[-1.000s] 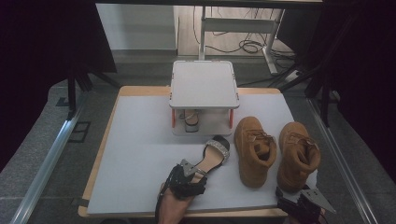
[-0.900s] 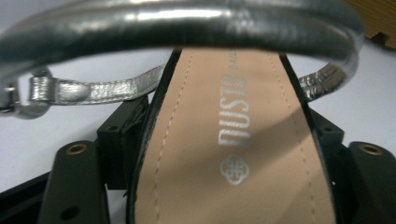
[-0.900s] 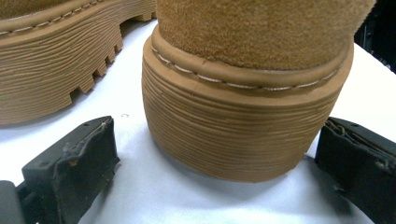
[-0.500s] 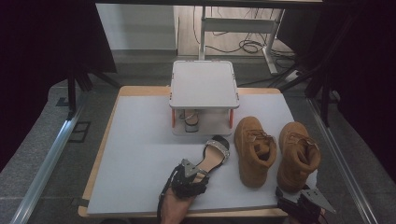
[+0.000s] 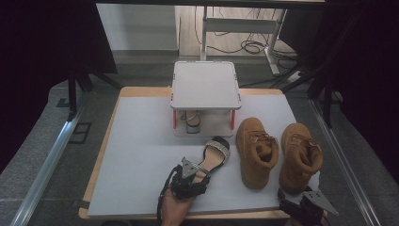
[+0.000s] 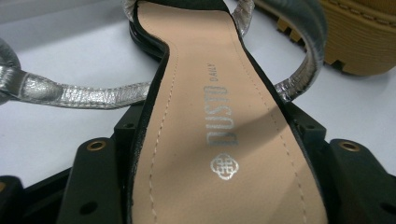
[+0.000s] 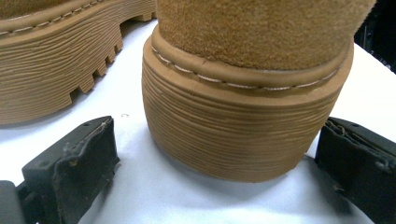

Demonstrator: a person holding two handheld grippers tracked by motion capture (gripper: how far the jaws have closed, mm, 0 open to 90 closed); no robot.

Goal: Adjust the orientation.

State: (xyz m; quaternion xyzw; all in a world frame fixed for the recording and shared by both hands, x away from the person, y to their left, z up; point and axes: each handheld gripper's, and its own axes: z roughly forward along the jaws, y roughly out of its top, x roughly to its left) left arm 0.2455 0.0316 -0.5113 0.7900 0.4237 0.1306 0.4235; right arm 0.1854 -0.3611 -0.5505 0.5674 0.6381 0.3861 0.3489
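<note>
Clamping sandal (image 6: 219, 140) heel: left hand-held gripper (image 5: 188, 176), jaws half-open.

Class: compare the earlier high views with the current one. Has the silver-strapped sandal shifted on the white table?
No. The sandal keeps its gap to the near boot and the small shelf. The left gripper has been closing around its heel.

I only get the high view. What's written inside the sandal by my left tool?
Observer: The sandal insole says DUSTO DAILY in silver.
Operator: Is the left tool squeezing it?
Observer: The left tool has just been closing; its jaws sit against both edges of the sole.
Operator: And my right tool?
Observer: The right tool is open around the boot heel, with a gap on each side.
</note>
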